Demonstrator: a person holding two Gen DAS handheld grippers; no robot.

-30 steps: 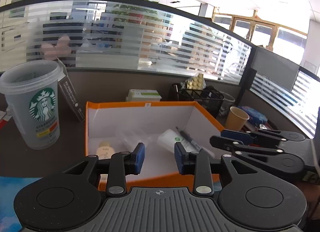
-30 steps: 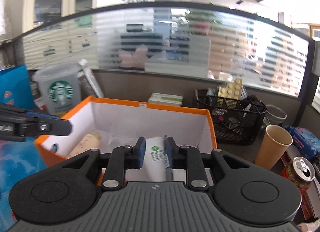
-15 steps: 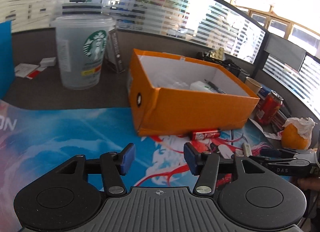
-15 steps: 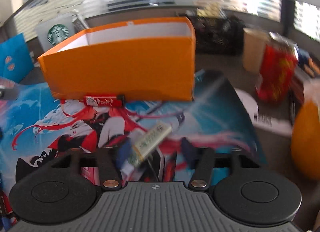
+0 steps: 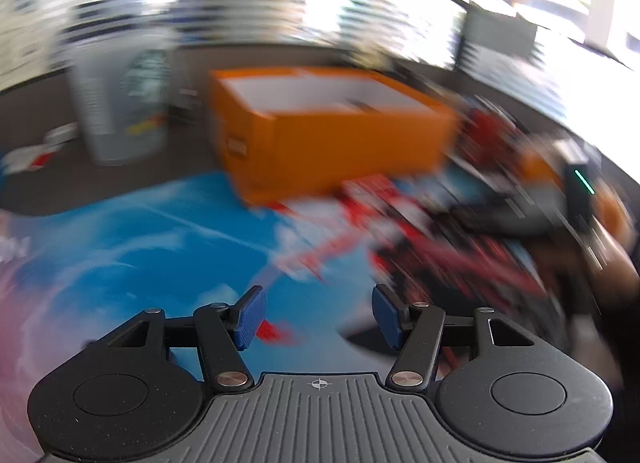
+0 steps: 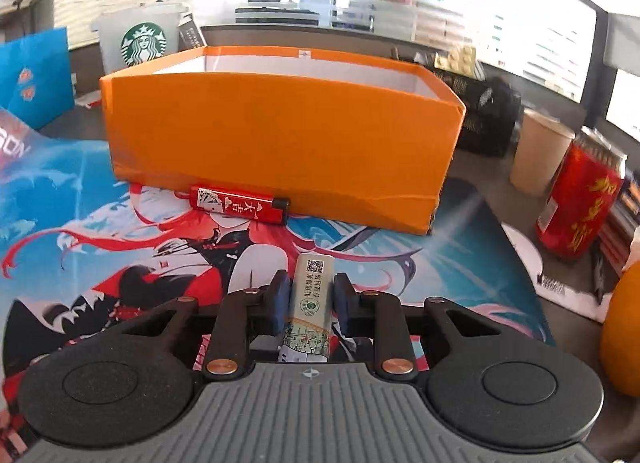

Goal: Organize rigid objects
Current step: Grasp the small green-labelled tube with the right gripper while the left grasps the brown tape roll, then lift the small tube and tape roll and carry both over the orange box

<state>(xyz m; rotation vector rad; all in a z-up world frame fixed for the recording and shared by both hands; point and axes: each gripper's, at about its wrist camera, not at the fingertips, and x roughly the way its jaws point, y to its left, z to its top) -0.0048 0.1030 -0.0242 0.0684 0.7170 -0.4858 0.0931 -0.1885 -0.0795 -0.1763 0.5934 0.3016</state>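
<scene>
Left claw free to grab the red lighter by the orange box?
Probably yes. The left claw is open and empty, over bare mat. The lighter lies flat against the orange box front wall, uncovered, though that wall crowds one side.

Typical open-plan office vibe: the desk point(image 6: 476, 179) was closed off at the back by a low dark partition point(image 6: 304, 37), topped with striped frosted glass panels point(image 6: 440, 11). Lots of daylight was let in from bright windows point(image 5: 560, 23) off to the right. Most of the dark desktop was covered by a colourful anime mat point(image 6: 72, 199). The left view was badly blurred.
</scene>
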